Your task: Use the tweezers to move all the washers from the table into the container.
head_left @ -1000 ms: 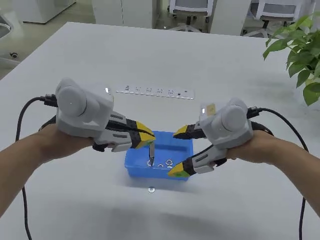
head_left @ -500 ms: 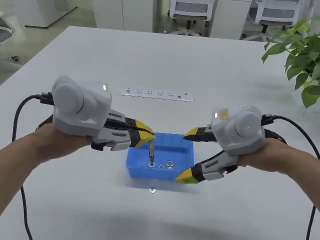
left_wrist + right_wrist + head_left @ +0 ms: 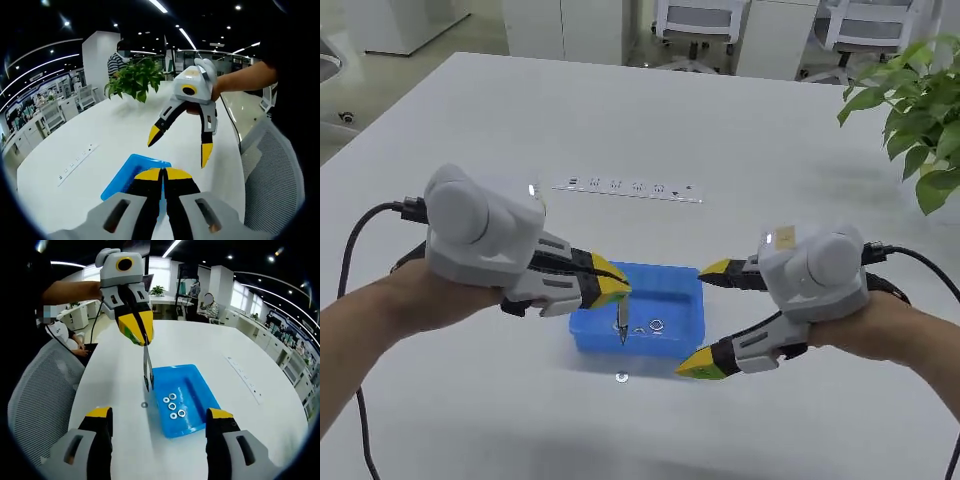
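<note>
No legible text, label, brand or number anywhere.

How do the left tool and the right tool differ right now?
The left tool is shut on the tweezers; the right tool is wide open and empty. The left tool hangs above the blue container, tweezers pointing down; the right tool sits beside it. Both have yellow tips.
</note>
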